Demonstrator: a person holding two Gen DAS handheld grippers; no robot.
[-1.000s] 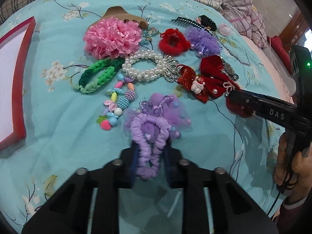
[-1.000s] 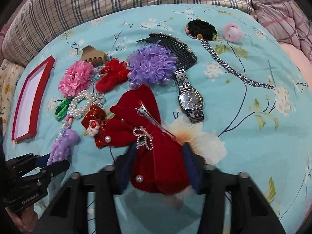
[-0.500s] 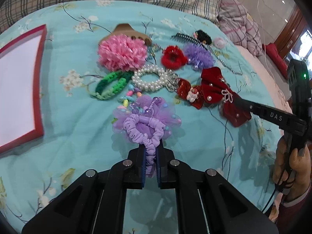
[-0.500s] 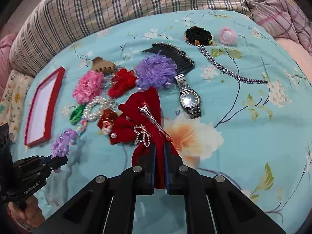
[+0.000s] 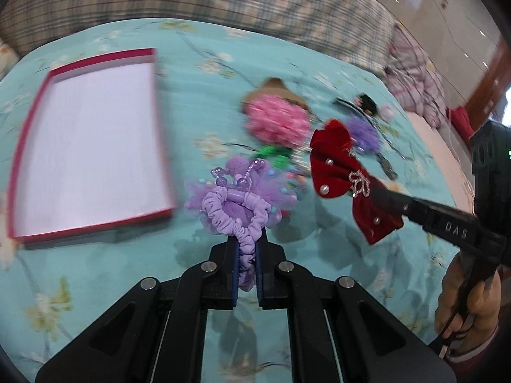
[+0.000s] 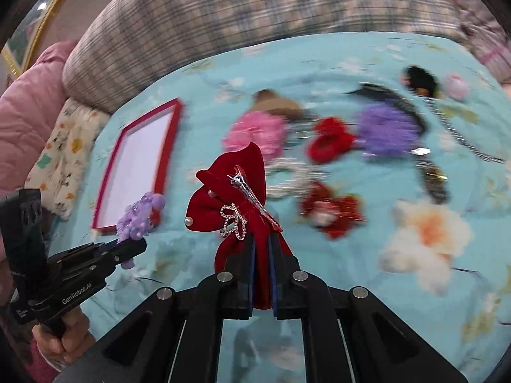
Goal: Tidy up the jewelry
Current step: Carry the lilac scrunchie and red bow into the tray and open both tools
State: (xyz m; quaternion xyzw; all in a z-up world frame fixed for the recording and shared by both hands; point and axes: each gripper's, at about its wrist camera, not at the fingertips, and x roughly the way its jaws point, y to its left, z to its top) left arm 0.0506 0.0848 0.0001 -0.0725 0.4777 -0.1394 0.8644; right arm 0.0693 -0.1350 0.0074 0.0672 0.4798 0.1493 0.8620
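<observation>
1. Two tools loaded: your left tool (image 5: pixel 246 271) grips the purple scrunchie (image 5: pixel 238 204), held above the bed (image 5: pixel 204 102), near the red tray (image 5: pixel 19 146).
2. Your right tool (image 6: pixel 262 274) clamps the red velvet bow (image 6: pixel 236 191), lifted over the bed.

My black left gripper (image 5: pixel 246 266) pinches a lilac ruffled scrunchie (image 5: pixel 238 206); my black right gripper (image 6: pixel 261 274) grips a dark red velvet bow (image 6: pixel 236 201) with pearl dots. The red-rimmed, white-lined tray (image 5: pixel 87 146) lies on the turquoise floral bedspread (image 5: pixel 198 73).
</observation>
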